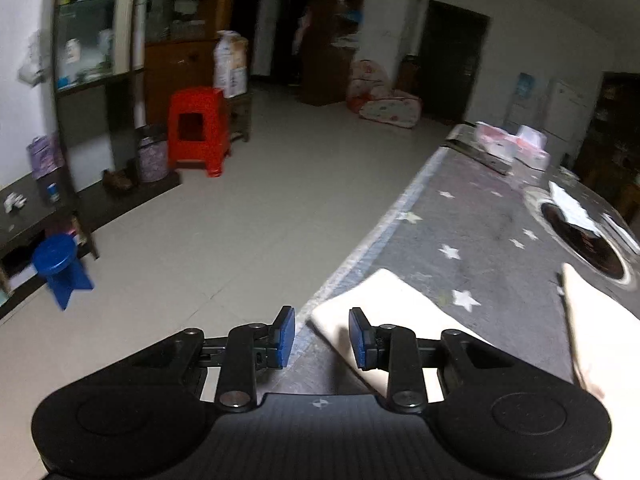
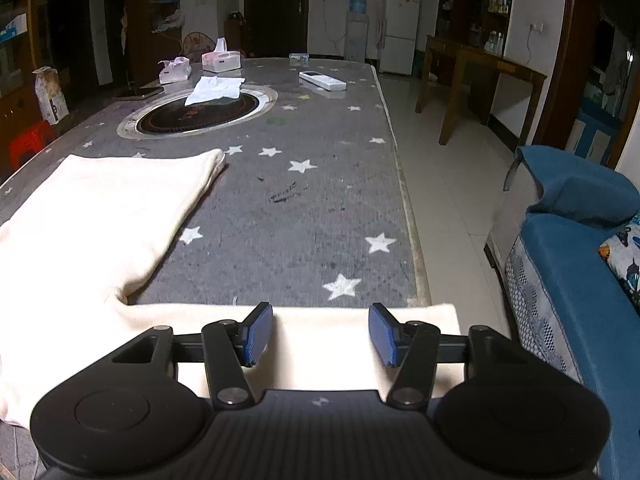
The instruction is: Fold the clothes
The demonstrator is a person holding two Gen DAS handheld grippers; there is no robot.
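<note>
- Our left gripper [image 1: 322, 336] hangs with its blue pads [image 1: 286, 336] parted and nothing between them; it sits over the table's left edge, above a corner of the cream garment [image 1: 384, 300].
- Our right gripper [image 2: 320, 334] is likewise released, its pads [image 2: 260, 334] spread wide, with a strip of the same cream garment [image 2: 100, 220] lying flat just beyond and beneath them.
- In the right wrist view the garment spreads across the near left part of the table, one folded section reaching up toward the middle, and a narrower band running along the near edge under our fingers.
- The garment rests on a grey table cover with white stars [image 2: 312, 200]; we see a dark scribble mark on the cover just right of the cloth.
- Farther along the table a round dark inset with a metal rim [image 2: 200, 114] holds a white cloth [image 2: 214, 90] lying partly over it.
- Beyond it stand two tissue boxes [image 2: 220, 60], and a white remote [image 2: 322, 80] lies toward the right side.
- To the right of the table we see a blue sofa [image 2: 572, 240]; in the left wrist view, a red stool [image 1: 198, 128] and a blue stool [image 1: 56, 268] stand on the pale floor, well apart from the table.
</note>
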